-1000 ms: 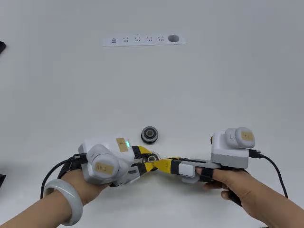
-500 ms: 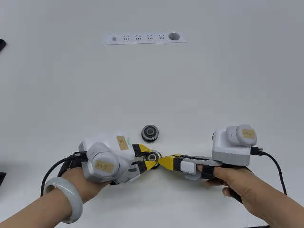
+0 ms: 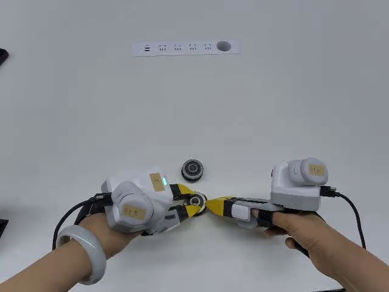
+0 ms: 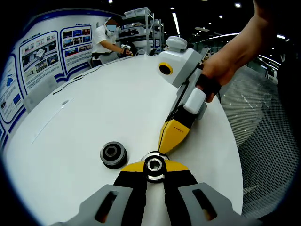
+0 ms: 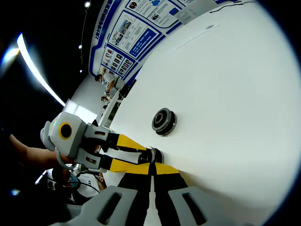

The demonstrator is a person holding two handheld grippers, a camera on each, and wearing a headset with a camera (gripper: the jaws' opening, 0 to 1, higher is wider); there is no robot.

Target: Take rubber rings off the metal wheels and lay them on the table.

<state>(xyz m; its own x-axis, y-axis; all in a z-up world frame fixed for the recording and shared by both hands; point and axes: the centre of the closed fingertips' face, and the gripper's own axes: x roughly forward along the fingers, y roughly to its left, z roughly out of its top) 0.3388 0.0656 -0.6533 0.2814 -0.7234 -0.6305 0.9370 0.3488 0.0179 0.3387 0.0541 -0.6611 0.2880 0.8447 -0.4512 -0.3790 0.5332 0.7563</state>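
Observation:
My left gripper is shut on a small metal wheel, held between its yellow tips just above the table. My right gripper comes in from the right with its jaws pressed together, and its tips touch the held wheel's rim. Whether they pinch the rubber ring I cannot tell. A second wheel with a black rubber ring lies flat on the white table just beyond the two grippers, also seen from the left gripper view and the right gripper view.
A white power strip lies at the far side of the table. A dark object pokes in at the left edge. Cables trail from both grippers toward the person. People and shelves stand in the background.
The right gripper has drawn slightly to the right, so its yellow tips overlap the left gripper's tips less. The left gripper and its wheel have stayed put.

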